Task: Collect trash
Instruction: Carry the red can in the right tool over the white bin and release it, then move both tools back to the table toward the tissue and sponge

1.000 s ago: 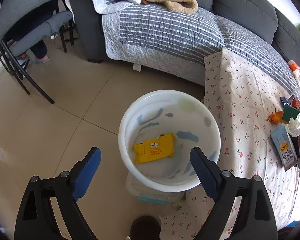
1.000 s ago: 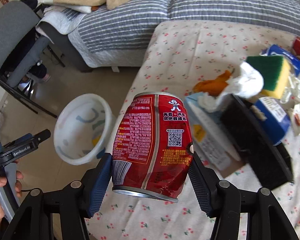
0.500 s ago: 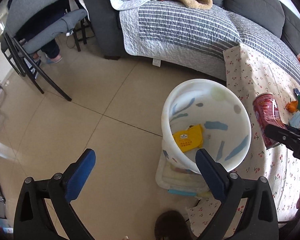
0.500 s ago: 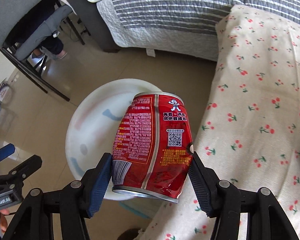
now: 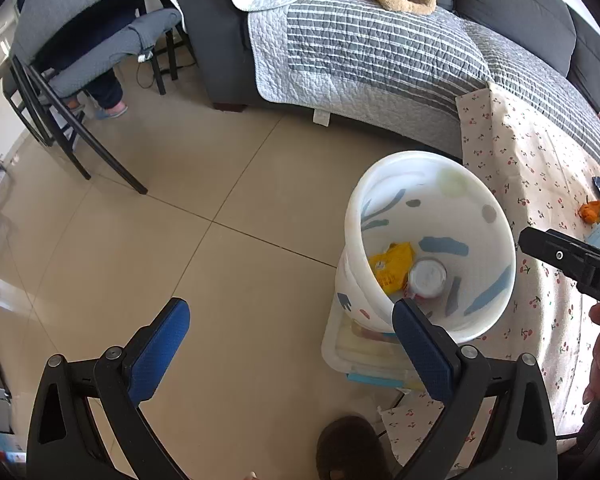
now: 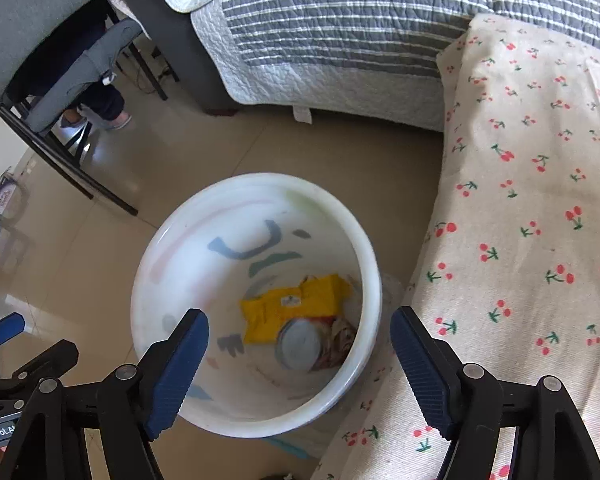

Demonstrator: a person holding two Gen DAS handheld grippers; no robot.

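Can [image 6: 300, 342] in bucket [image 6: 374, 280], end up; both hand-held grippers [image 5: 288, 344] [image 6: 298, 354] apart, empty.

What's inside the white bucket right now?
In the white bucket: a yellow packet and a red can, partly overlapping it. Anything beneath them is hidden.

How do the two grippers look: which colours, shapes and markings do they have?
Both look alike. The left gripper and the right gripper have black frames with triangular cut-outs and silver screws. Their fingers are long, flat and covered with ribbed blue pads. White lettering shows on the black bodies, only partly readable. No cables or sleeves can be seen.
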